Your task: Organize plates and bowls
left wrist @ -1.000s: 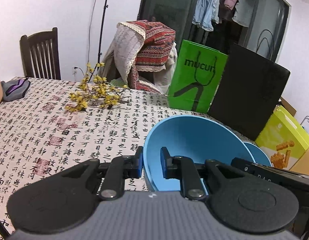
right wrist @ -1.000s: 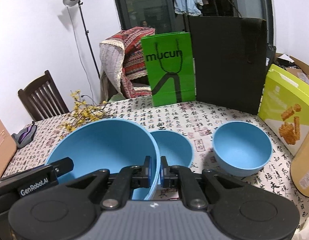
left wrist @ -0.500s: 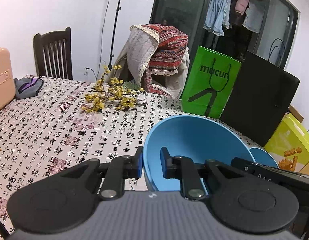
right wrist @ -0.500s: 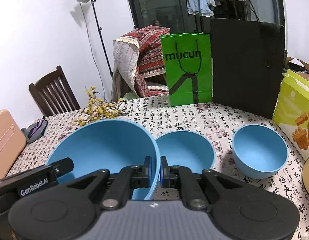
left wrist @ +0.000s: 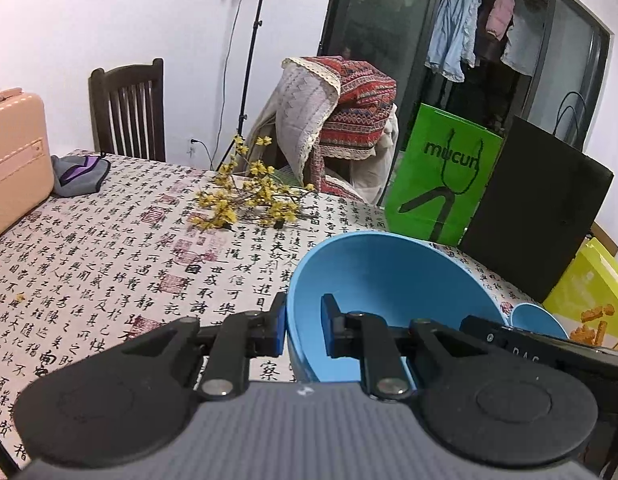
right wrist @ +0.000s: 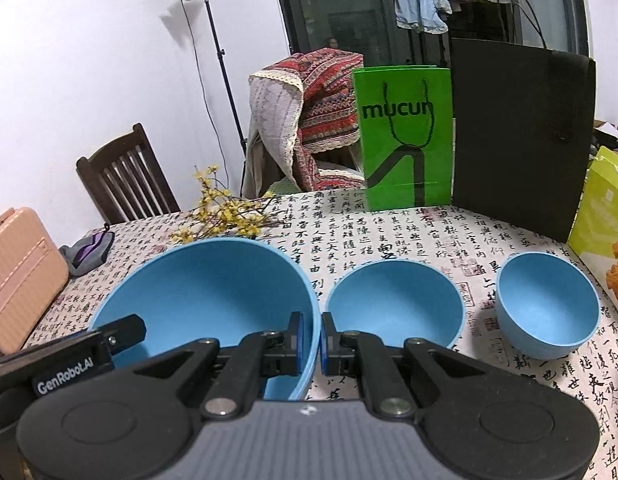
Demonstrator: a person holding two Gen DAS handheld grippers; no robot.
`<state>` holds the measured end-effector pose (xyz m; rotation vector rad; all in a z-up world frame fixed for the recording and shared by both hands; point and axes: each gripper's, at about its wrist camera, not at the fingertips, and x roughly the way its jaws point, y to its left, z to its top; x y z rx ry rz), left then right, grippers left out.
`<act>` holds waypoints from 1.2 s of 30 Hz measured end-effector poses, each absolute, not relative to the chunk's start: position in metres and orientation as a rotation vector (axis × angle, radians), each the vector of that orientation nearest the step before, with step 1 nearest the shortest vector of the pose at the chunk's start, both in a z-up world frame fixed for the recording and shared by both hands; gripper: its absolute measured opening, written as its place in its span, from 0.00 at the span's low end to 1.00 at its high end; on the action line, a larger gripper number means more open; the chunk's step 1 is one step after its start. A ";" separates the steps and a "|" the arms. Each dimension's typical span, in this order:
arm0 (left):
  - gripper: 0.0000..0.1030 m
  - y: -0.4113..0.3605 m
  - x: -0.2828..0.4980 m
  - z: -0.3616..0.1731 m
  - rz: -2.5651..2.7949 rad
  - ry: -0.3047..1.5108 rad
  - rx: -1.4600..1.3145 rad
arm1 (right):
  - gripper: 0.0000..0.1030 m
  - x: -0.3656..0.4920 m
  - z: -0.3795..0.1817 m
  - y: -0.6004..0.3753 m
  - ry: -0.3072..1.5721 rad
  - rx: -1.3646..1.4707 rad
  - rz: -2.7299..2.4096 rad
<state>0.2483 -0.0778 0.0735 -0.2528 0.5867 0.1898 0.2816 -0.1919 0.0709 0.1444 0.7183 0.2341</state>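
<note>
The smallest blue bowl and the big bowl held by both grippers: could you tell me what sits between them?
The medium blue bowl sits on the tablecloth between the big bowl and the smallest bowl, clearest in the right wrist view.

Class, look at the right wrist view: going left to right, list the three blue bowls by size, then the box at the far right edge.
Large bowl → medium bowl → small bowl → yellow-green box.

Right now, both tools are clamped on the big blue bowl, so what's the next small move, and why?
Probably lower the big bowl onto open tablecloth left of the medium bowl. Left tool and right tool pinch opposite rims, and smaller bowls should nest inside it, not under it.
</note>
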 end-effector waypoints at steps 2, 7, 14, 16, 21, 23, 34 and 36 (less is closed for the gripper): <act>0.17 -0.075 0.247 0.074 0.196 0.585 -0.255 | 0.08 0.283 0.071 -0.189 0.720 0.144 0.242; 0.17 -0.068 0.243 0.074 0.213 0.581 -0.259 | 0.08 0.281 0.071 -0.181 0.720 0.140 0.259; 0.17 -0.061 0.237 0.075 0.232 0.574 -0.257 | 0.08 0.281 0.072 -0.170 0.719 0.135 0.280; 0.17 -0.058 0.236 0.076 0.238 0.572 -0.259 | 0.08 0.281 0.072 -0.168 0.720 0.135 0.286; 0.17 -0.051 0.231 0.076 0.254 0.567 -0.266 | 0.08 0.280 0.073 -0.161 0.719 0.129 0.303; 0.17 -0.048 0.228 0.077 0.260 0.565 -0.268 | 0.08 0.279 0.073 -0.158 0.718 0.127 0.310; 0.17 -0.031 0.216 0.079 0.303 0.554 -0.277 | 0.08 0.275 0.077 -0.137 0.714 0.114 0.352; 0.17 -0.028 0.215 0.079 0.309 0.552 -0.278 | 0.08 0.274 0.078 -0.133 0.714 0.112 0.360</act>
